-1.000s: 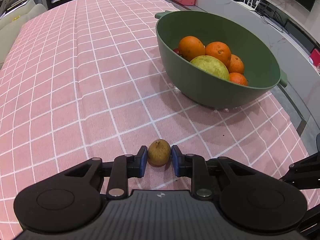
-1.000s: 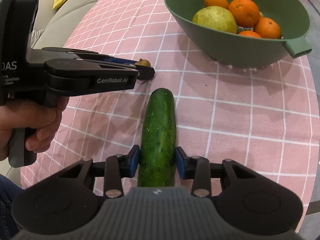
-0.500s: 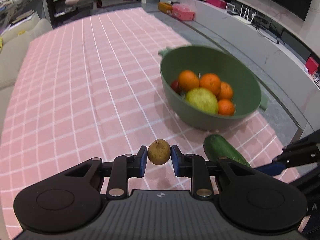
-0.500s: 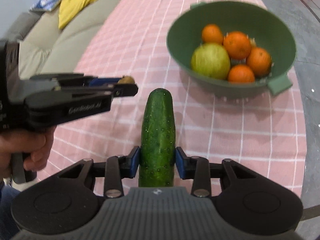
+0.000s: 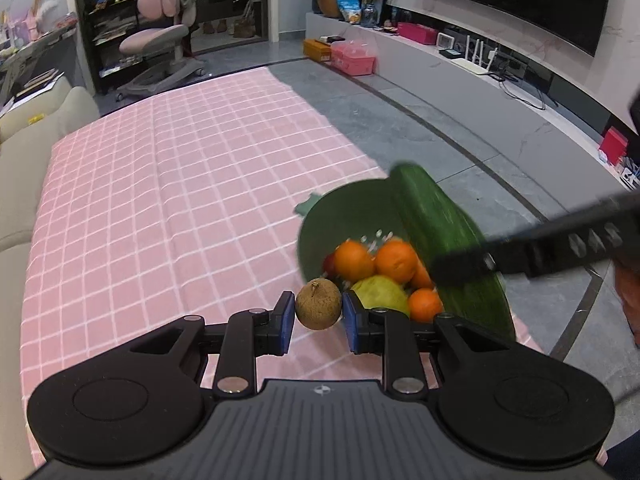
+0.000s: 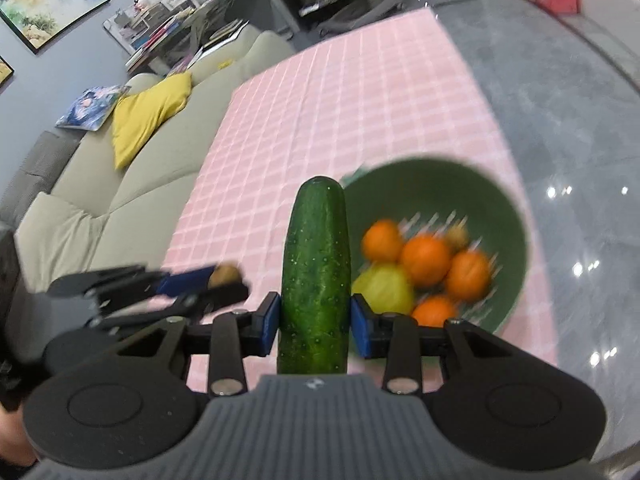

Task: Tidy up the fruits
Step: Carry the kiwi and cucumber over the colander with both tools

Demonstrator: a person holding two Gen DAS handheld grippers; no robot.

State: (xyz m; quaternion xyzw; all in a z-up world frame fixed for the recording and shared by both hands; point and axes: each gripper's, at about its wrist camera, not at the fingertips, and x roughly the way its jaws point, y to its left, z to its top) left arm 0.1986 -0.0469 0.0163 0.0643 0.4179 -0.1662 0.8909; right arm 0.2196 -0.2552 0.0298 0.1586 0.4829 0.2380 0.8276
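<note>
Left gripper (image 5: 319,317): jaws clenched on a small brown fruit (image 5: 319,309), pads at its widest sides; held in the air near the bowl's near-left rim.
Right gripper (image 6: 315,324): jaws grasping a cucumber (image 6: 315,268) low on its length; the long free end points forward and up, over the bowl's left side.
Green bowl (image 6: 508,216): stands on the desk (image 5: 160,200), which is covered by a pink checked cloth. Holds several oranges (image 6: 426,260), one yellow-green fruit (image 6: 384,292), a bit of something red and one small brownish item at the back, blurred.
Cross-check: in the left view the cucumber (image 5: 436,224) lies diagonally across the bowl (image 5: 344,216), with the right gripper's finger crossing it.
Handling, brown fruit: judged light, round, firm-skinned; could roll out of flat pads if they are off-centre. Hold across the middle, modest squeeze.
Handling, cucumber: judged stiff and heavier, skin smooth and maybe slippery. Held near one end, the long free part levers against the pads; a grip nearer the middle would balance better.
Stage: both items lifted, neither yet in the bowl.
Risk: the two grippers crowd one opening; the pile is rounded, so a dropped piece may roll or bruise the fruit. Lower before letting go, one at a time.
</note>
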